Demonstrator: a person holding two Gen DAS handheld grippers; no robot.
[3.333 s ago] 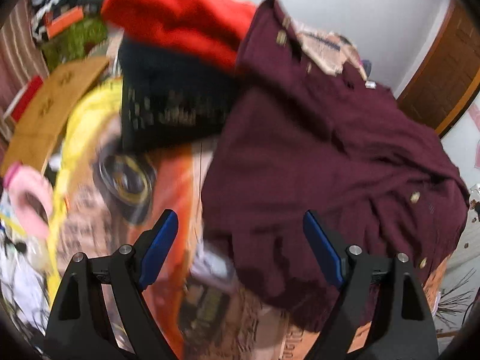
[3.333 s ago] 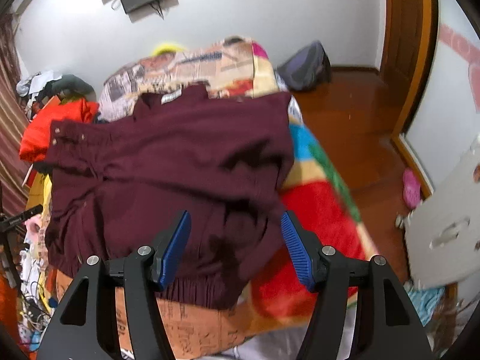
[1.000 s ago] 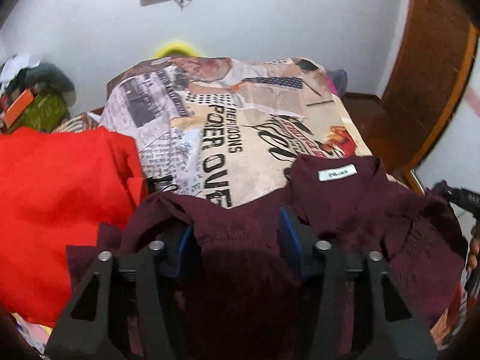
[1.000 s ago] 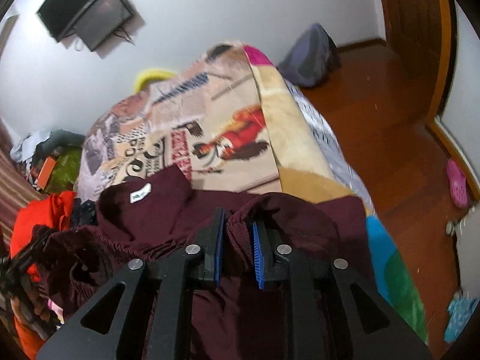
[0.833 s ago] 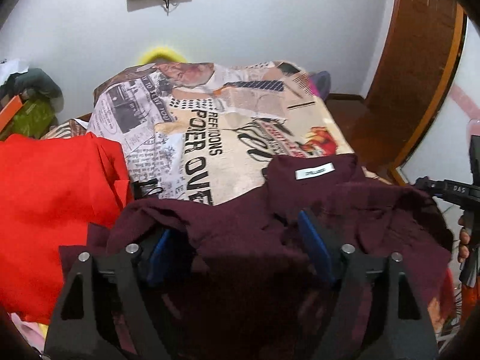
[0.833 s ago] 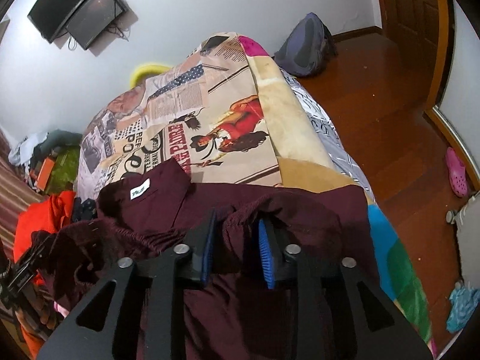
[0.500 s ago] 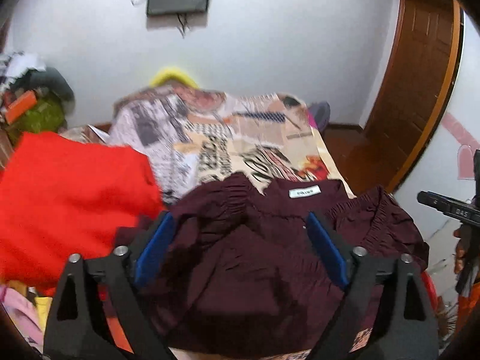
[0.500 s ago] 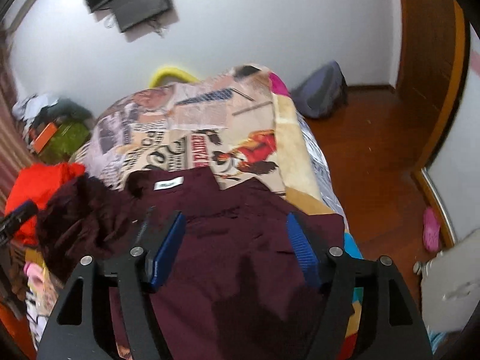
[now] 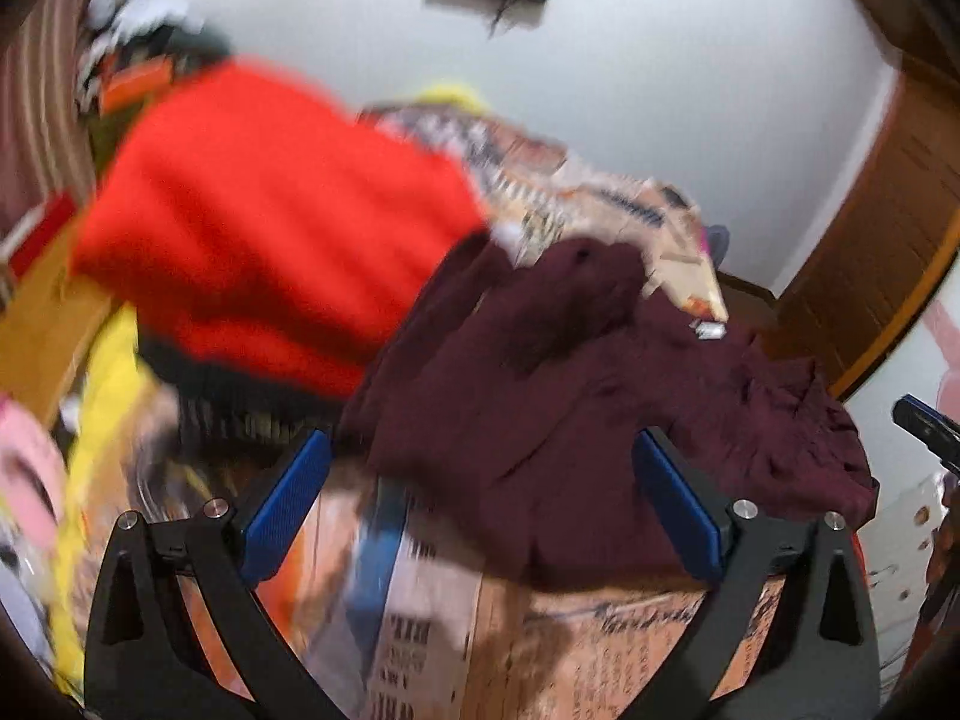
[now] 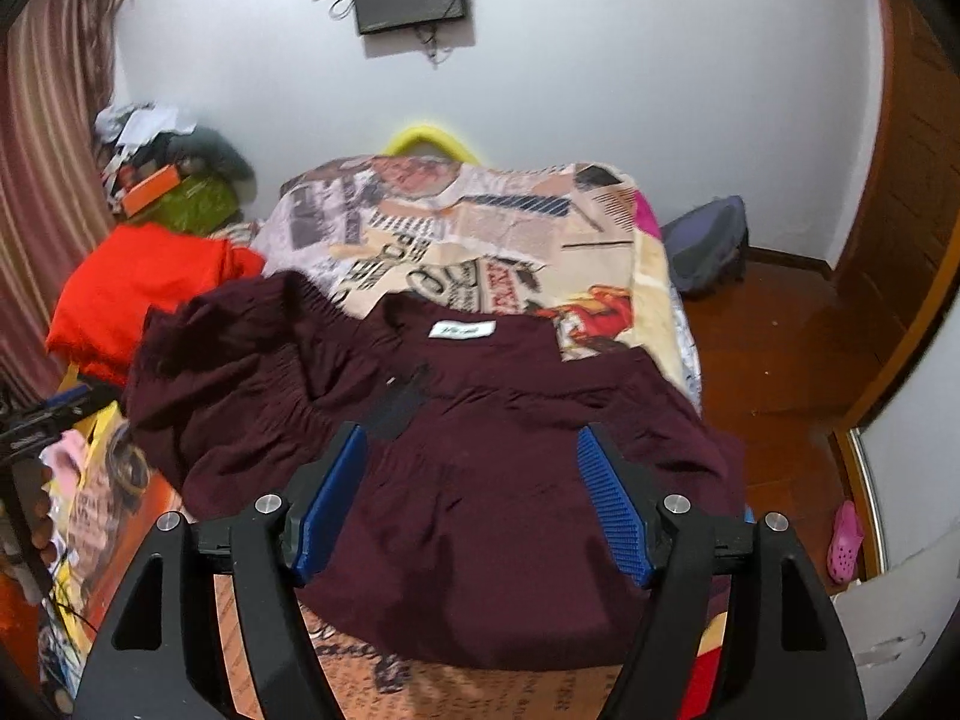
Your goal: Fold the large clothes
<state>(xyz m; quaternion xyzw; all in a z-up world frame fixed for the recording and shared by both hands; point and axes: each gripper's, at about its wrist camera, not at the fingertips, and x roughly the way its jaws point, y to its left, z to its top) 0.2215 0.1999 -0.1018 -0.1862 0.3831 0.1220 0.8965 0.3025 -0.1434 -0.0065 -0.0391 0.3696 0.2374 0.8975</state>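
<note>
A dark maroon garment [image 10: 480, 510] lies folded over on the printed bed cover [image 10: 480, 240], white neck label [image 10: 462, 330] facing up and one gathered sleeve bunched at its left. My right gripper [image 10: 474, 429] hovers above its middle, open, nothing between the blue pads. In the blurred left wrist view the maroon garment [image 9: 570, 390] lies ahead to the right. My left gripper [image 9: 480, 441] stands off its near left edge, jaws still opening, nothing gripped. A red garment [image 9: 258, 210] lies beside it on the left.
The red garment [image 10: 138, 288] sits on a pile at the bed's left, with clutter [image 10: 168, 180] and a striped curtain [image 10: 42, 180] behind. A backpack [image 10: 708, 246] leans on the floor right of the bed, near a wooden door [image 10: 900, 180] and a pink slipper [image 10: 843, 540].
Both grippers let go of the maroon garment's top edge, opened wide and drew back. The garment now lies on the bed. The left view swung left toward the red garment.
</note>
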